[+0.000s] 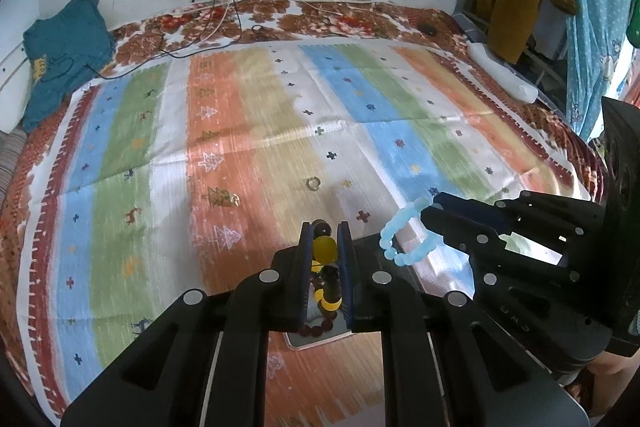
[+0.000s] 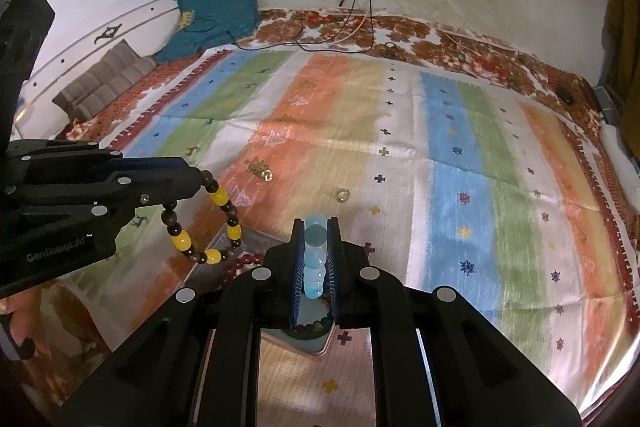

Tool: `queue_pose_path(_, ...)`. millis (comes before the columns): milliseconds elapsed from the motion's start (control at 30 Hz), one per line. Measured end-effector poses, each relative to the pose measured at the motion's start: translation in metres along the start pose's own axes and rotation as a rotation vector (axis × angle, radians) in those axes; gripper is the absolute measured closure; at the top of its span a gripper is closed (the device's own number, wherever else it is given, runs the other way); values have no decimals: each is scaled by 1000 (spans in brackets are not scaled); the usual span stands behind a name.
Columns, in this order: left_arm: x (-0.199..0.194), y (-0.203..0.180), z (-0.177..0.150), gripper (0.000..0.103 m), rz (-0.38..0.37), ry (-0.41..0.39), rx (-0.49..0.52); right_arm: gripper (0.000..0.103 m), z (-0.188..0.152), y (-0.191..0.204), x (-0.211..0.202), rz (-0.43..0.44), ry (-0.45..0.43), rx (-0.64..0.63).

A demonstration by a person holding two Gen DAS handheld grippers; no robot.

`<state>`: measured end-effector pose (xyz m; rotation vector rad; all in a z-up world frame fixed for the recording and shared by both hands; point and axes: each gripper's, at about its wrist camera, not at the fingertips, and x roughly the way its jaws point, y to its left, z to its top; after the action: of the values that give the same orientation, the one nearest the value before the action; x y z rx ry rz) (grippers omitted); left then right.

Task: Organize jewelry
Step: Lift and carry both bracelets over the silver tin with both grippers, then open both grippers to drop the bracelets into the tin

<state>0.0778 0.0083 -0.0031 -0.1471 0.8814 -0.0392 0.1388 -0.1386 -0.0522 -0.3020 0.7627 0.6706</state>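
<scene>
Both bracelets airborne over near tray (image 2: 320, 347) on bed (image 1: 248, 131): left gripper (image 1: 325, 239) fingers clamped on brown-yellow bracelet (image 2: 200, 227), right gripper (image 2: 316, 231) fingers clamped on blue bracelet (image 1: 404, 235); lower each slowly, release inside tray rim, clear of red beads (image 2: 244, 263), ring (image 1: 312, 183) next.

Both fisheye views are moderately bright with soft daylight from about 3 o'clock, straight lines bowing and corners going black at the rim, the striped cloth (image 1: 248, 131) streaked with motion blur, and glare on the tray (image 2: 280, 343).
</scene>
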Motion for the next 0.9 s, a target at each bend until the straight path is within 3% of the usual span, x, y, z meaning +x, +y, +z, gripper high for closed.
queue_pose_path(633, -14, -3, -24, 91, 6, -12, 5, 91, -8, 9, -1, 33, 29, -18)
queue_pose_path(700, -14, -2, -23, 87, 26, -18, -4, 90, -9, 9, 5, 29, 59, -21)
queue_pose_path(800, -14, 2, -22, 80, 39, -16, -17, 78, -9, 8, 5, -2, 57, -27)
queue_pose_path(900, -14, 6, -21, 71, 48, -16, -23, 75, -9, 4, 6, -2, 65, -10)
